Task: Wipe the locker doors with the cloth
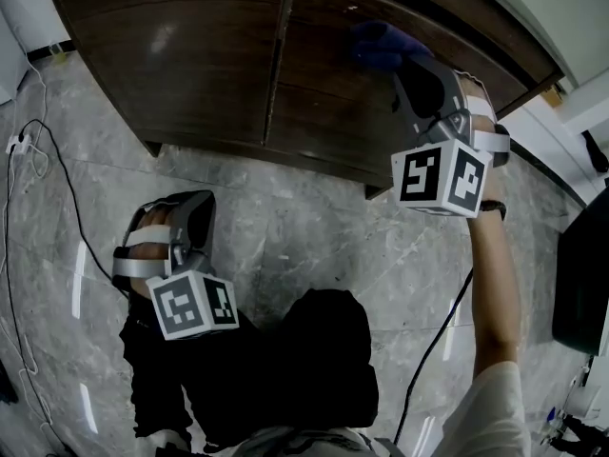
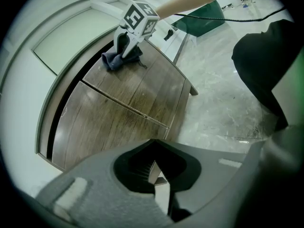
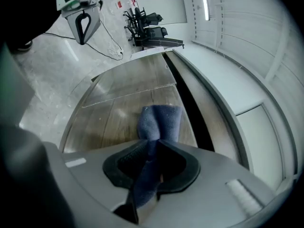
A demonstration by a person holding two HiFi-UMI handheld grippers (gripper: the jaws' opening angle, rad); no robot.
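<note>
Two dark wooden locker doors fill the top of the head view: the left door point(image 1: 181, 55) and the right door point(image 1: 324, 112), with a narrow seam between them. My right gripper point(image 1: 404, 65) is raised to the right door, shut on a blue cloth point(image 1: 381, 46) that presses on the wood. The right gripper view shows the cloth point(image 3: 159, 122) bunched between the jaws and spread on the door point(image 3: 118, 113). From the left gripper view the cloth point(image 2: 121, 58) sits high on the door. My left gripper point(image 1: 186, 208) hangs low over the floor, jaws together and empty.
Grey marble floor point(image 1: 304, 246) lies below the lockers. Thin cables point(image 1: 43, 160) trail at the left and a black cable point(image 1: 438, 350) runs under the right arm. The person's dark clothing point(image 1: 285, 369) fills the bottom. A black object point(image 1: 580, 284) stands at the right edge.
</note>
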